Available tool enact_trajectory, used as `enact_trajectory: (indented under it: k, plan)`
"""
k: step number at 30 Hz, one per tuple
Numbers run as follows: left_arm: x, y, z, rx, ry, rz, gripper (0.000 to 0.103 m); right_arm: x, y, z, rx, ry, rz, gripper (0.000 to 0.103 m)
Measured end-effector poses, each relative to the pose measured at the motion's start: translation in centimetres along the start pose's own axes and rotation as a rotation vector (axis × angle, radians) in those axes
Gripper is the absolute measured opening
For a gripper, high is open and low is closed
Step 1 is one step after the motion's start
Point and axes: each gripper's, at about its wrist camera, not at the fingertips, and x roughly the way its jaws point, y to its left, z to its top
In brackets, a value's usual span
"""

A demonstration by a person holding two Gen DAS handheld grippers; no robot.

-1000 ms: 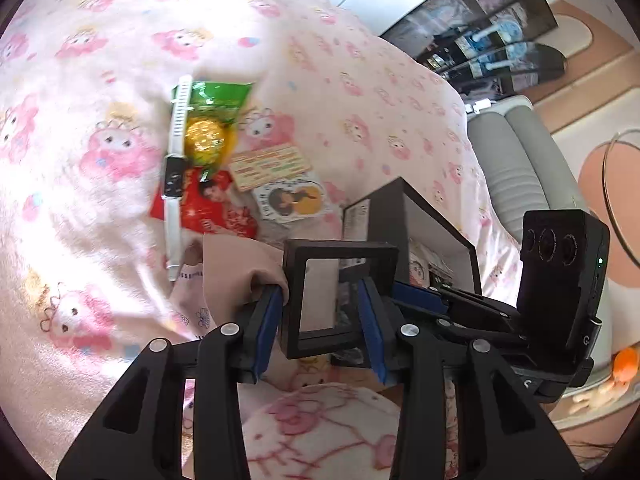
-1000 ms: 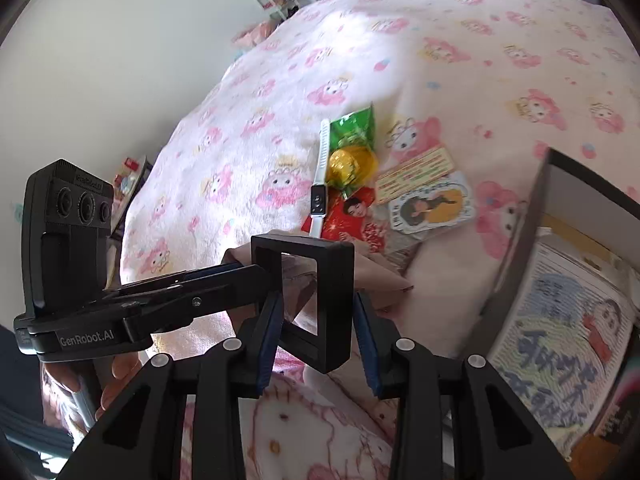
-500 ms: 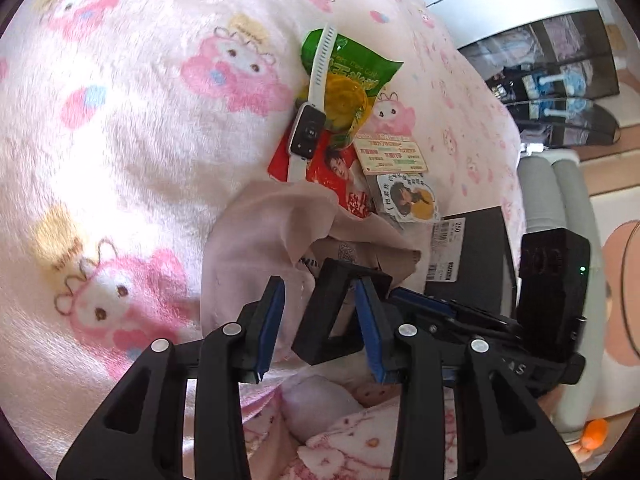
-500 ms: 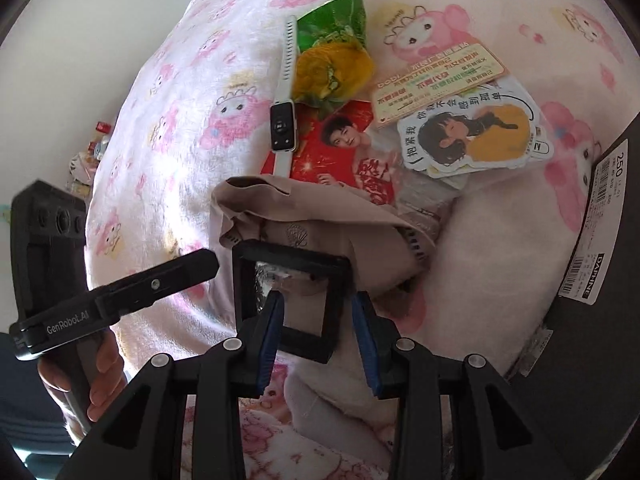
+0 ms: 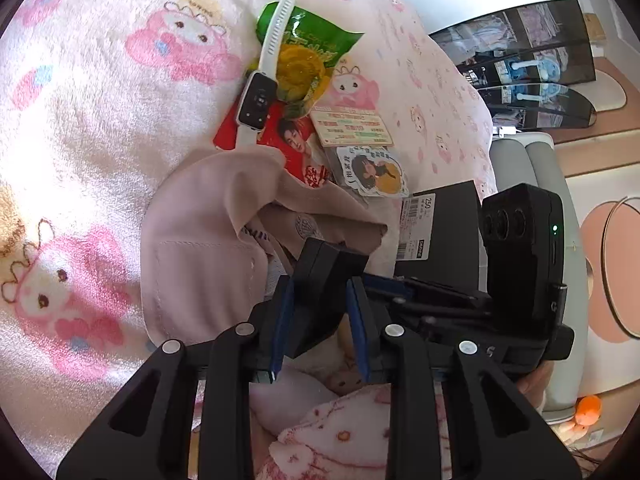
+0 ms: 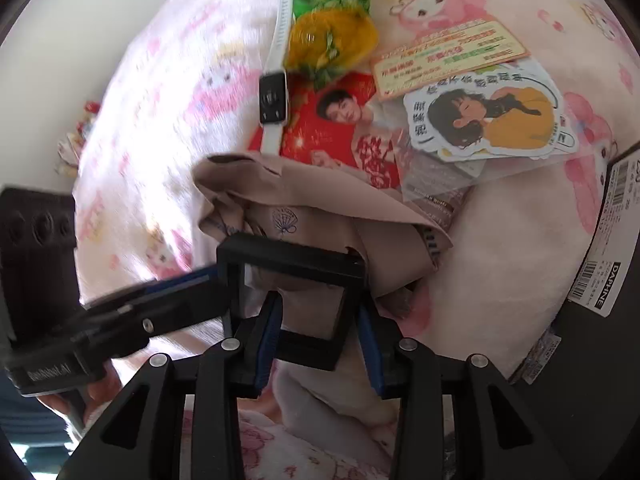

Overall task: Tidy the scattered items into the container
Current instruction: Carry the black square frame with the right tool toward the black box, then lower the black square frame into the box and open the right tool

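Left-wrist view, left to right. Lower left to centre: a beige cloth pouch [image 5: 208, 248] lies crumpled on the pink cartoon-print blanket [image 5: 92, 92]. Upper centre: a white smartwatch [image 5: 260, 96] rests across a green-and-yellow snack packet [image 5: 308, 56] and a red photo card [image 5: 296, 140]; just right lie a printed voucher card [image 5: 352, 126] and a cartoon sticker [image 5: 374, 170]. Centre bottom: the left gripper [image 5: 320, 320] is closing its jaws about one side of a black square frame box [image 5: 324, 280], the left pad touching and the right slightly clear. Right: the black storage box [image 5: 444, 232], with its price label, is the container.

Right-wrist view: the right gripper [image 6: 320, 340] clamps the same frame by its two side bars, directly over the pouch.

Handling judgement: the frame appears rigid and light, its clear window probably delicate; hold the thick bars. Pouch and cards are limp or thin, best pinched at an edge.
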Motion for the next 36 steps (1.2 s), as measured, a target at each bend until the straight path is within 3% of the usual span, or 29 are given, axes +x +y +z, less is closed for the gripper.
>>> enact_trajectory:
  k: [5, 12, 16, 20, 26, 31, 36]
  plan:
    - [-2.2, -3.7, -0.2, 0.084, -0.042, -0.012, 0.026, -3.4, -0.2, -1.5, 0.049, -0.127, 0.038, 0.034]
    - [-5.1, -10.6, -0.6, 0.202, -0.116, -0.045, 0.018, -12.5, -0.3, -4.8, 0.062, -0.365, 0.099, 0.034]
    - [-4.0, -15.5, -1.7, 0.287, -0.091, -0.083, 0.018, -16.9, -1.2, -6.9, 0.092, -0.484, 0.109, 0.034]
    - [-0.4, -19.9, -3.4, 0.355, -0.021, -0.107, 0.018, -20.3, -4.5, -10.2, 0.148, -0.558, 0.067, 0.034]
    - [7.2, -24.5, -7.1, 0.411, 0.131, -0.063, 0.018, -21.4, -11.6, -14.9, 0.268, -0.551, 0.008, 0.034]
    - [12.9, -26.4, -8.7, 0.476, 0.228, 0.110, 0.018, -19.0, -16.6, -17.0, 0.371, -0.491, -0.004, 0.034]
    - [15.5, -26.3, -8.8, 0.527, 0.231, 0.265, 0.019, -16.7, -18.1, -16.8, 0.394, -0.432, 0.007, 0.034]
